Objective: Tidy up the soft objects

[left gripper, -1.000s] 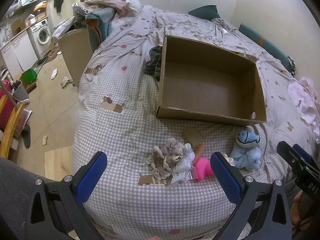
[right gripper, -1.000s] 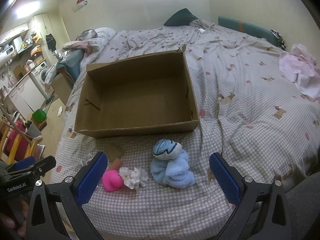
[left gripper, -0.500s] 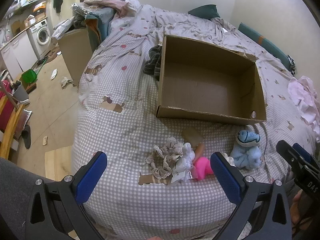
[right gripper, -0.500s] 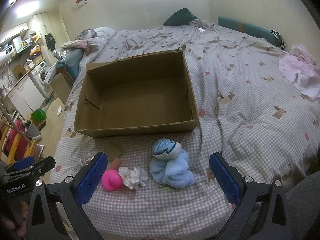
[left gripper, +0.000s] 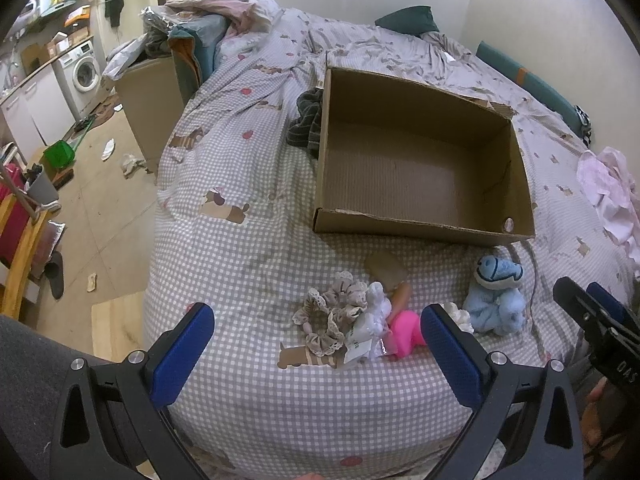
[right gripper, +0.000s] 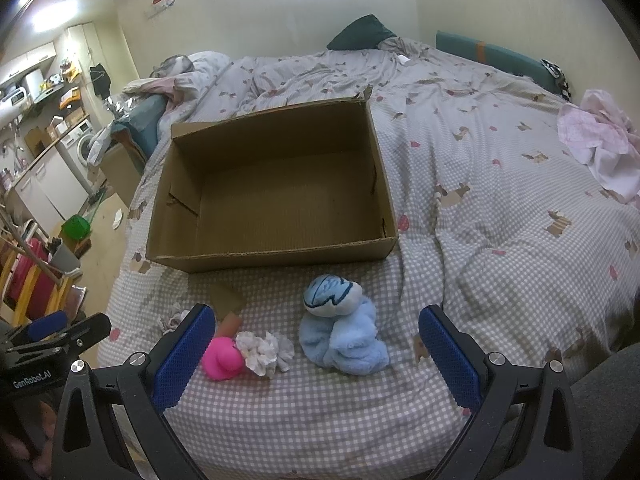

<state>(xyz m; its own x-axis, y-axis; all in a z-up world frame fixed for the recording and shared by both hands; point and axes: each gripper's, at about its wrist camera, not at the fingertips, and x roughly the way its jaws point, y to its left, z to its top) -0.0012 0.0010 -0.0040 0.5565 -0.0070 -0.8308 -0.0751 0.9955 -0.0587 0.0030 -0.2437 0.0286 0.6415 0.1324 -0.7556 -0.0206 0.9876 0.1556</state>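
Note:
An open, empty cardboard box (left gripper: 420, 216) (right gripper: 272, 252) lies on the checked bed. In front of it lie a light blue plush toy (left gripper: 496, 292) (right gripper: 340, 332), a pink soft toy (left gripper: 404, 332) (right gripper: 222, 358), a white frilly scrunchie (right gripper: 264, 352) (left gripper: 370, 316) and a beige lace scrunchie (left gripper: 328, 316). My left gripper (left gripper: 316, 352) is open and empty, held above the near bed edge before the scrunchies. My right gripper (right gripper: 316, 352) is open and empty, just before the blue plush.
A small cardboard scrap (left gripper: 386, 268) lies by the toys. A dark cloth (left gripper: 306, 120) lies left of the box. Pink clothes (right gripper: 600, 140) lie at the right of the bed. Floor with a washing machine (left gripper: 82, 68) and clutter lies left.
Both views have shifted only slightly; the box and toys lie as before. Both grippers stay open.

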